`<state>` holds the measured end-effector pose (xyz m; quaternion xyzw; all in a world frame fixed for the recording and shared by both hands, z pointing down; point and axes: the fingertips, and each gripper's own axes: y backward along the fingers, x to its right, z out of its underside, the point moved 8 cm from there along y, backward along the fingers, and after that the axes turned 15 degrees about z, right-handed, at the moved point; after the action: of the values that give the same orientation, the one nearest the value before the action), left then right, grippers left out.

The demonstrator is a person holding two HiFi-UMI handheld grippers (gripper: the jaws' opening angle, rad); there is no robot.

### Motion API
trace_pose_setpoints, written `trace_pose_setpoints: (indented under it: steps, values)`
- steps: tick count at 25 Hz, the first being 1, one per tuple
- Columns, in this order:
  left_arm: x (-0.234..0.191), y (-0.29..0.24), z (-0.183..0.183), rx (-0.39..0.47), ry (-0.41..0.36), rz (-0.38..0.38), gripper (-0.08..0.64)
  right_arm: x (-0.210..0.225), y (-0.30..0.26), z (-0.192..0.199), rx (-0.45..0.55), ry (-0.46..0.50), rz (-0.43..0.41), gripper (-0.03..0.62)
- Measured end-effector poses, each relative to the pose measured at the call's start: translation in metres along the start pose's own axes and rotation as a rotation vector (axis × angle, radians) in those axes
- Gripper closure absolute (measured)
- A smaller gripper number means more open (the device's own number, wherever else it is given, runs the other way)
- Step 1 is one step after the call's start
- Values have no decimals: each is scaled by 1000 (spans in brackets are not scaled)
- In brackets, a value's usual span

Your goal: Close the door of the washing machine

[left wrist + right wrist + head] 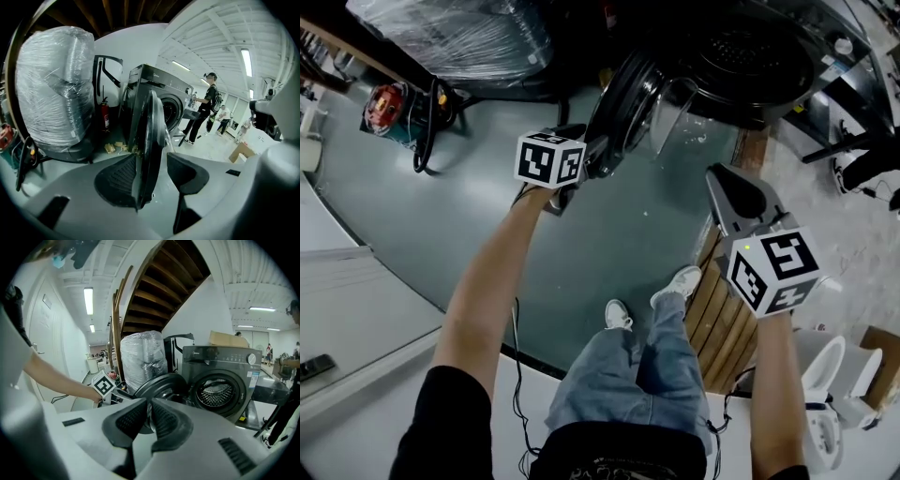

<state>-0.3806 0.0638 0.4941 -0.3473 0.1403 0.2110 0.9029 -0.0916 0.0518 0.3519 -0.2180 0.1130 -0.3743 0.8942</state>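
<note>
Left claw point(152, 171): open. The door's point(150, 131) rim stands between its jaws, with the left pad point(117, 180) just beside the rim and the right pad point(187, 173) clear of it.
Right claw point(147, 405): jaws together with nothing between them. It is held in the air in front of the washer point(220, 376), to the right of the door, and points toward the washer.
Door: open, swung out from the left side of the washer's front. The left gripper view shows it edge-on, and its glass bowl is on the side toward the washer.
Washer: dark grey front-loader. Its round opening is uncovered.
Drum point(218, 394): perforated steel, in plain sight through the washer's opening.
Bundle point(51, 89): wrapped in clear film, just left of the washer.
Extinguisher point(105, 117): red and upright, between the bundle and the washer.
Box point(229, 339): cardboard, above the washer's top. I cannot tell whether it rests on it.
Pallet point(717, 309): wooden slats on the floor in front of the washer.
Person point(206, 108): in dark clothes, standing beyond the washer, to its right.
</note>
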Motion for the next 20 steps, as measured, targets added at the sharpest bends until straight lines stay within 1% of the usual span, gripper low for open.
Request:
trace_pose_setpoints:
  steps: [1, 3, 4, 7, 11, 13, 16, 20]
  values:
    - [-1, -2, 0, 4, -4, -2, 339, 2, -3, 4, -5, -10, 0, 568]
    - [-1, -4, -2, 20, -12, -11, 377, 8, -8, 9, -14, -30, 3, 568]
    - [-1, -6, -4, 24, -16, -18, 383, 11, -10, 12, -18, -38, 5, 568]
    - [0, -10, -5, 15, -28, -47, 402, 20, -14, 17, -25, -64, 14, 568]
    - [10, -14, -3, 13, -19, -70, 443, 30, -17, 20, -29, -92, 22, 568]
    - [18, -18, -3, 12, -17, -67, 463, 35, -19, 22, -31, -100, 25, 568]
    - [35, -29, -2, 0, -25, -47, 462, 44, -22, 26, -37, -119, 32, 568]
    - [60, -48, 1, 9, 15, -7, 451, 55, -21, 36, -60, -157, 43, 568]
